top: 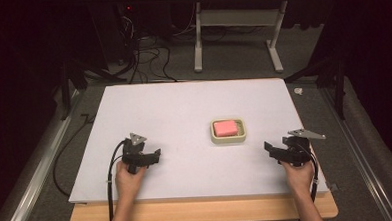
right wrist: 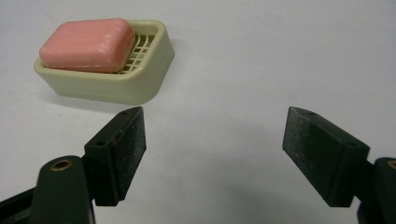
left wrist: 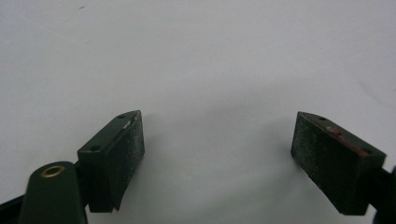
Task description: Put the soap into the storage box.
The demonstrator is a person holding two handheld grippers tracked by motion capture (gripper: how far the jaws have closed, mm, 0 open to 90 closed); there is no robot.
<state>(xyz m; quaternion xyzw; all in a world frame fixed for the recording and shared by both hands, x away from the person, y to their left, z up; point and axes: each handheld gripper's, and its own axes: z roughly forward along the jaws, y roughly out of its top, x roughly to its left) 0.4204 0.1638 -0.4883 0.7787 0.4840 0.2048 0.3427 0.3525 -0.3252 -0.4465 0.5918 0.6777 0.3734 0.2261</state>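
Soap (top: 225,127) — a pink bar — is lying in a cream dish (top: 213,134) that is sitting on the white board (top: 183,101), toward the board's right half. Left gripper (top: 151,157) is resting well to the left of the dish and nearer the person, its jaws spread wide over bare board and holding nothing. Right gripper (top: 273,150) is sitting just right of the dish and a little nearer the person — its jaws are also gaping wide and empty, with the dish lying beyond its left jaw in its own view.
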